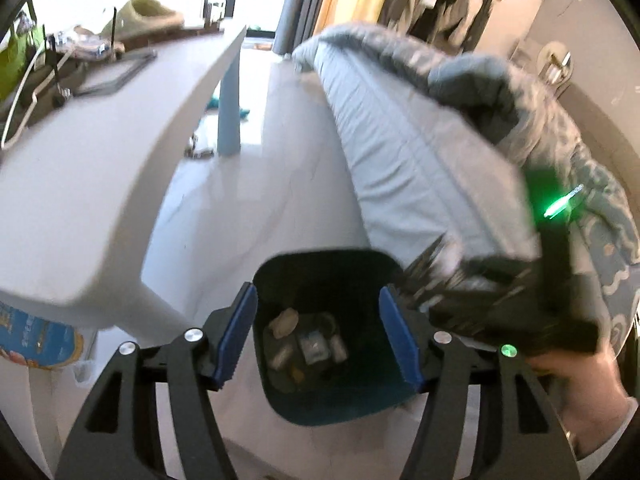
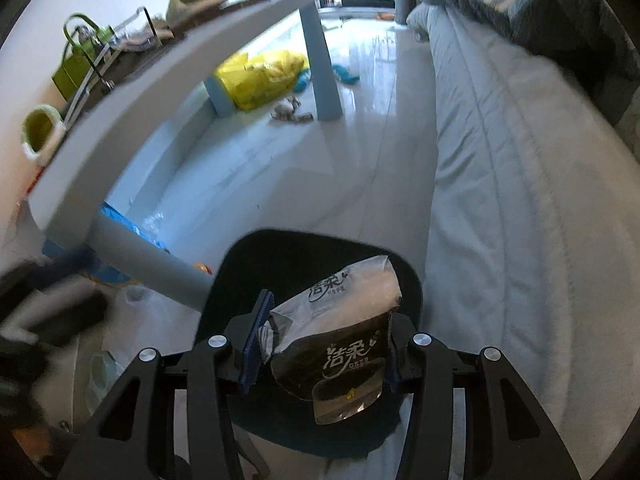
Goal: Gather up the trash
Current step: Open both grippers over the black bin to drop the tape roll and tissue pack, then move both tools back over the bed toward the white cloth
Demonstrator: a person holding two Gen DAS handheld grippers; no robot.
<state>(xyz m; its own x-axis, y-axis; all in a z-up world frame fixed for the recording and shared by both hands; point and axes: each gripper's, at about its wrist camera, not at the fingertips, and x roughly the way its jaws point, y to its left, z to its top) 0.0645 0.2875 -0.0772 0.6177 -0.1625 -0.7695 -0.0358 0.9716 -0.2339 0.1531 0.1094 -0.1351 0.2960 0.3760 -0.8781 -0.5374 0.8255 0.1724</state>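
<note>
A dark bin (image 1: pixel 320 256) stands on the pale floor between a white table and a grey mattress. Several pieces of trash (image 1: pixel 312 346) lie at its bottom. My left gripper (image 1: pixel 318 292) hangs open above the bin mouth, with nothing between its blue pads. In the right wrist view my right gripper (image 2: pixel 332 312) is shut on a clear plastic tissue wrapper (image 2: pixel 352 284) with white lettering. It holds the wrapper over the bin (image 2: pixel 288 248). The right tool's black body (image 1: pixel 520 300), blurred and lit green, shows at the right of the left wrist view, held by a hand (image 1: pixel 580 376).
The white table (image 1: pixel 100 160) overhangs on the left, its near leg (image 2: pixel 160 264) close to the bin. The grey mattress (image 2: pixel 500 200) with a blanket runs along the right. Under the table lie a yellow bag (image 2: pixel 260 76), scraps (image 2: pixel 290 114) and a blue package (image 1: pixel 32 340).
</note>
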